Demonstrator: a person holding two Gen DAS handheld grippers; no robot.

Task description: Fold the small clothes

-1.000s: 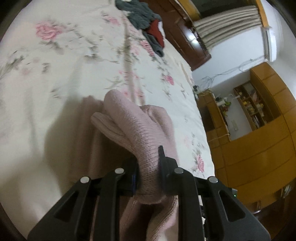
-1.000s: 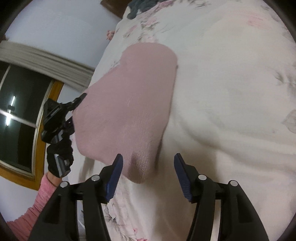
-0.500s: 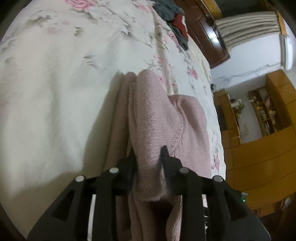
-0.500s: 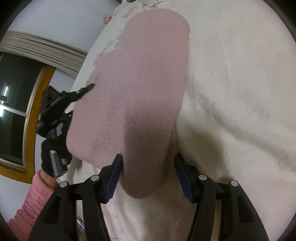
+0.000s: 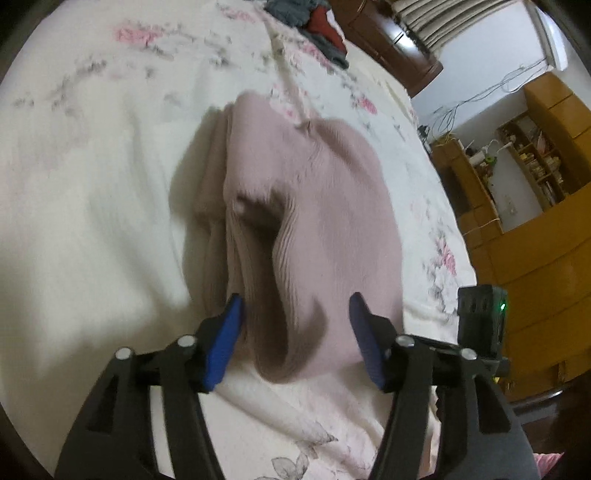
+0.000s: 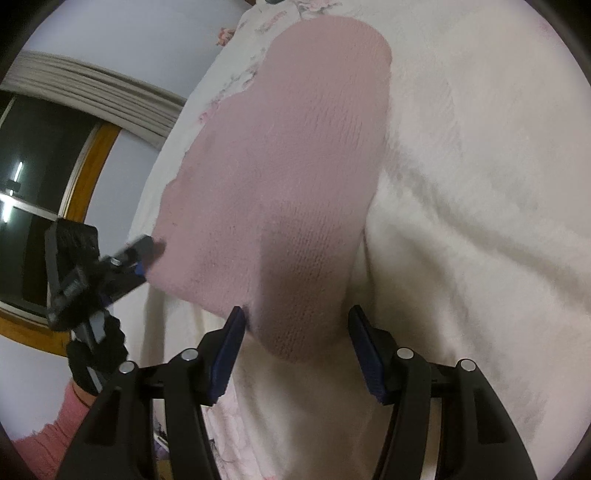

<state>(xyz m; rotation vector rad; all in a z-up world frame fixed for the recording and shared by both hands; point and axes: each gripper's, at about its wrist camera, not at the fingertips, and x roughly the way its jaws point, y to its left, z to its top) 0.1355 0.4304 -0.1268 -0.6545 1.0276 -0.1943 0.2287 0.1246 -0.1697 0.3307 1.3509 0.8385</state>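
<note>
Where bedspread (image 5: pixel 92 221) lies, grey-red clothes (image 5: pixel 317 26) beyond.

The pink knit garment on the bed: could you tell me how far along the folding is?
Done: the pink knit garment lies doubled over on the floral bedspread, with layered edges along its left side. In hand: nothing; the left gripper and right gripper are both open, straddling its near end. Left: the rumpled top layer needs smoothing, and a dark clothes pile waits at the far end.
</note>
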